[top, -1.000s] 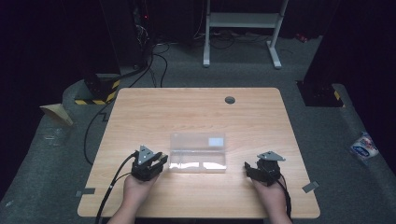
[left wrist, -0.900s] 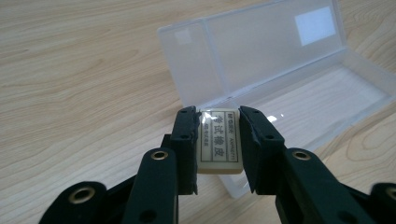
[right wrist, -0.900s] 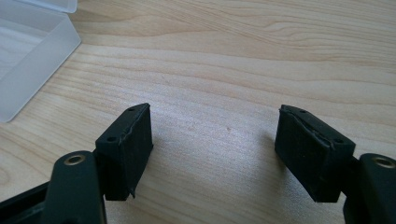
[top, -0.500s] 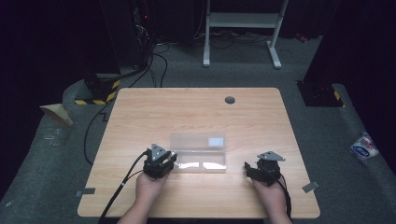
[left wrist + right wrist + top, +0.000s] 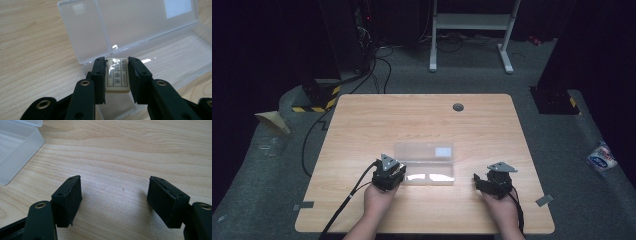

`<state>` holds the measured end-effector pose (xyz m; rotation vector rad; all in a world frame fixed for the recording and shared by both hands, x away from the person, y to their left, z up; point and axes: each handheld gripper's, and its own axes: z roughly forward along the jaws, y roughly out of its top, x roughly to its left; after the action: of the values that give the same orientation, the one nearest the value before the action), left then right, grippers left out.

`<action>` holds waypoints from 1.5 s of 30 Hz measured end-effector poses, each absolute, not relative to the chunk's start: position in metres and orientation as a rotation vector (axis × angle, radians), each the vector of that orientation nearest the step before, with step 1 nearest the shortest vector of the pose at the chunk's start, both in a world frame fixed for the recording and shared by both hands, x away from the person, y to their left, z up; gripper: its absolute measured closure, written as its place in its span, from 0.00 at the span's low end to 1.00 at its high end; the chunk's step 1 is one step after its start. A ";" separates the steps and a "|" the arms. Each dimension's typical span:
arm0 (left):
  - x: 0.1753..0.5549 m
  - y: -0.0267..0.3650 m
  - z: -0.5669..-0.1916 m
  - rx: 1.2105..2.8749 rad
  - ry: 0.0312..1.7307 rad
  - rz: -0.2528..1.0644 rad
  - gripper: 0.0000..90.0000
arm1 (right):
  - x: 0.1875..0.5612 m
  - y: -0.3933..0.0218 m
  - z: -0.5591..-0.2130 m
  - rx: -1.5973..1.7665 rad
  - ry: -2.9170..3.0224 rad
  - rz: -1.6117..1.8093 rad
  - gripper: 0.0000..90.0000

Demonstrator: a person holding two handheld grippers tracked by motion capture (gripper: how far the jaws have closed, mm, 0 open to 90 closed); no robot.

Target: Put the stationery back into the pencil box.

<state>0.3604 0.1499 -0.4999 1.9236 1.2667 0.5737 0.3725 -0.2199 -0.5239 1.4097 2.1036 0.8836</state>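
A clear plastic box (image 5: pixel 424 162) lies open near the table's front, its lid (image 5: pixel 130 22) folded back flat. My left gripper (image 5: pixel 388 176) hovers at the box's left end, shut on a cream eraser (image 5: pixel 117 74) with black printed characters, held just above the left end of the tray (image 5: pixel 180 55). My right gripper (image 5: pixel 486 182) rests to the right of the box, open, with bare wood between its fingers (image 5: pixel 70 200). The box's right corner (image 5: pixel 15 147) appears at the upper left of the right gripper view.
The wooden table (image 5: pixel 422 125) has a dark round grommet (image 5: pixel 458 107) near its far edge. A white sticker (image 5: pixel 443 151) sits on the lid. Beyond the table are cables, a white stand (image 5: pixel 469 30) and a yellow-black striped block (image 5: pixel 314 97) on the floor.
My left gripper has moved right and slightly forward with the eraser, from left of the box to over its left end. The right gripper has stayed put.
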 end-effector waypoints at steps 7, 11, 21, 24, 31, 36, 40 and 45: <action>0.363 0.151 -0.504 1.930 1.290 0.568 0.75 | 0.372 -0.220 -0.524 1.410 2.103 0.883 0.31; 0.365 0.151 -0.505 1.922 1.305 0.559 0.75 | 0.373 -0.220 -0.524 1.405 2.104 0.884 0.30; 0.363 0.154 -0.502 1.883 1.284 0.583 0.57 | 0.372 -0.220 -0.524 1.410 2.103 0.884 0.31; 0.362 0.162 -0.498 1.871 1.272 0.582 0.53 | 0.372 -0.220 -0.524 1.410 2.104 0.884 0.31; 0.361 0.187 -0.495 1.863 1.270 0.581 0.36 | 0.372 -0.220 -0.524 1.410 2.104 0.884 0.31; 0.360 0.216 -0.506 1.910 1.293 0.591 0.23 | 0.372 -0.219 -0.524 1.417 2.101 0.886 0.31; 0.358 0.243 -0.512 1.941 1.334 0.659 0.16 | 0.372 -0.219 -0.524 1.416 2.101 0.885 0.31; 0.355 0.282 -0.516 1.952 1.386 0.673 0.10 | 0.372 -0.219 -0.524 1.415 2.097 0.882 0.31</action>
<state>0.3551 0.2823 -0.5159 1.9524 1.3859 0.6732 0.3718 -0.2192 -0.5238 1.4153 2.0971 0.8824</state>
